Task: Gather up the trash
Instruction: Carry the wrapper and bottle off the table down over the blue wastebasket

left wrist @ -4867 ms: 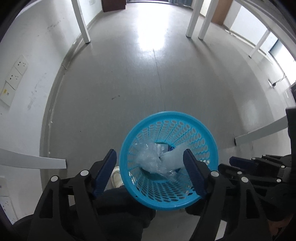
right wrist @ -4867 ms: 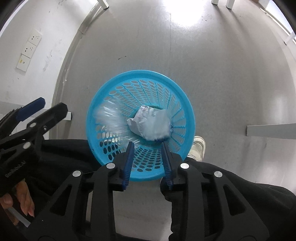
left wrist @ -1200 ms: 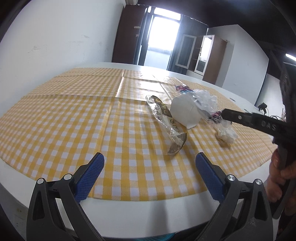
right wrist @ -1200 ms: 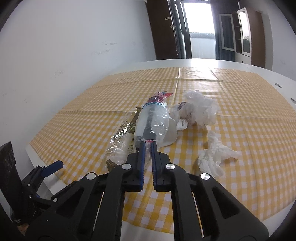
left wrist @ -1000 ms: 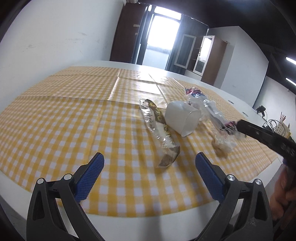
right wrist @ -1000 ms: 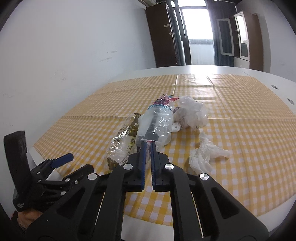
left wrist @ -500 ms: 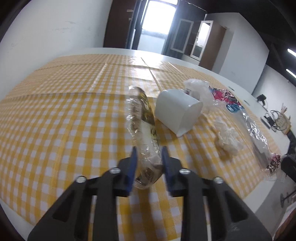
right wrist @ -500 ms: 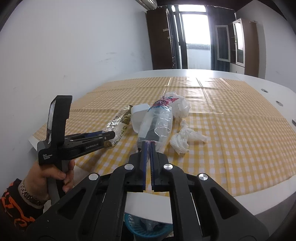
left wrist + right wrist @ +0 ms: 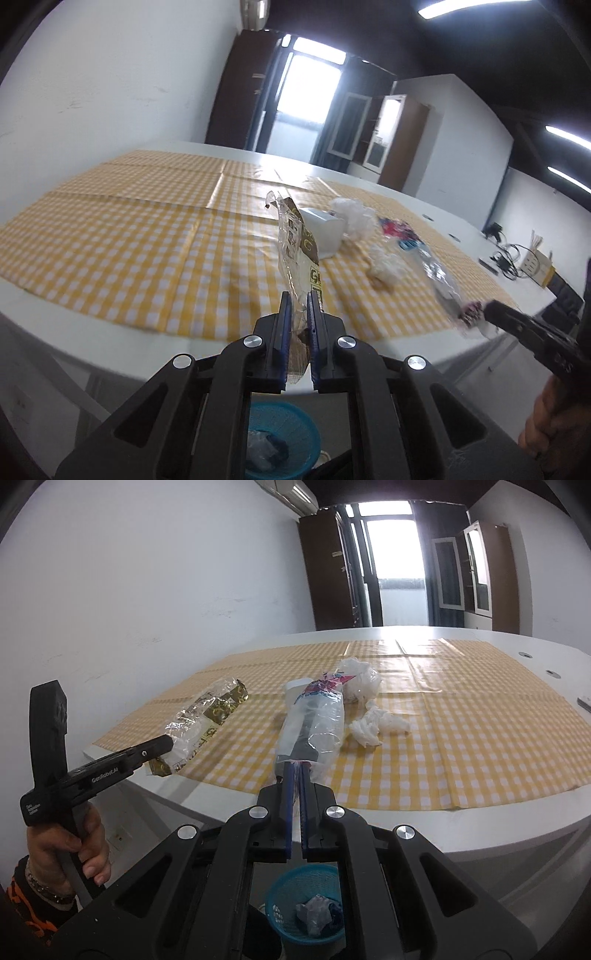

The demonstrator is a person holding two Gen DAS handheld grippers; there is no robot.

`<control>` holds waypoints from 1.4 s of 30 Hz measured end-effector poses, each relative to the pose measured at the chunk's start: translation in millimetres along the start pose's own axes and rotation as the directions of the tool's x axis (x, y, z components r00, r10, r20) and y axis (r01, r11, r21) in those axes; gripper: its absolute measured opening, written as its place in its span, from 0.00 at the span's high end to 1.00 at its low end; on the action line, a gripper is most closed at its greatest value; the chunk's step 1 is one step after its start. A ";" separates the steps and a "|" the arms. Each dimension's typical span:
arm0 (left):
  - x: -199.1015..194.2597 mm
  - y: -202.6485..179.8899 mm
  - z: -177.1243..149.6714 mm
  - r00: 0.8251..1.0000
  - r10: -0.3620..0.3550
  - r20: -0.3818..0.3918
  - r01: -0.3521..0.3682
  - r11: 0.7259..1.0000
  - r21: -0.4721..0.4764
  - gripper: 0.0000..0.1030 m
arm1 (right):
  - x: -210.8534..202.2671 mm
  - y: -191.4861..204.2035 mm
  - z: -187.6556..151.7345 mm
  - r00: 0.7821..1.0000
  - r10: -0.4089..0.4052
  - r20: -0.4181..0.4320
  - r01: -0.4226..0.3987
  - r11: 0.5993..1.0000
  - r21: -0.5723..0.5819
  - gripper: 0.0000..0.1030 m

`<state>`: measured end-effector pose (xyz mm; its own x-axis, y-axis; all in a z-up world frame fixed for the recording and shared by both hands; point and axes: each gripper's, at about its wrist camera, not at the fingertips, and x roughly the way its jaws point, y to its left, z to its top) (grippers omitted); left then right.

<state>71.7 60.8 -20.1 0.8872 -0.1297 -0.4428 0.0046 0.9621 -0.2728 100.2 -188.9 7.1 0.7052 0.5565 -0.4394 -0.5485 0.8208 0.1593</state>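
My left gripper [image 9: 298, 299] is shut on a clear gold-printed snack wrapper [image 9: 297, 243], held up off the table edge; it also shows in the right wrist view [image 9: 201, 720]. My right gripper [image 9: 295, 771] is shut on a clear plastic wrapper with a pink and blue end [image 9: 314, 723], lifted off the cloth; it also shows in the left wrist view [image 9: 441, 282]. A blue perforated basket [image 9: 284, 897] with trash inside stands on the floor below both grippers, also in the left wrist view [image 9: 295, 424].
On the yellow checked tablecloth [image 9: 461, 734] lie a white cup on its side [image 9: 323, 230], a crumpled clear bag [image 9: 360, 683] and a crumpled white tissue [image 9: 373, 725]. The white table edge [image 9: 480, 823] runs in front. Cables and a box sit far right [image 9: 528, 264].
My left gripper closed on the gold wrapper and lifted it back toward the table edge. My right gripper drew its wrapper back off the table. The basket came into view below.
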 end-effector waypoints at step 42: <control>32.3 24.7 -193.8 0.904 0.040 -0.426 -0.020 0.998 0.052 0.94 | 27.0 21.3 -186.5 0.901 0.080 -0.426 -0.082 0.997 0.012 0.98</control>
<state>11.1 33.9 -206.7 0.6058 -0.1807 -0.7748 0.0108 0.9756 -0.2191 23.8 -180.4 -166.3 0.4006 0.5121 -0.7598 -0.5993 0.7737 0.2056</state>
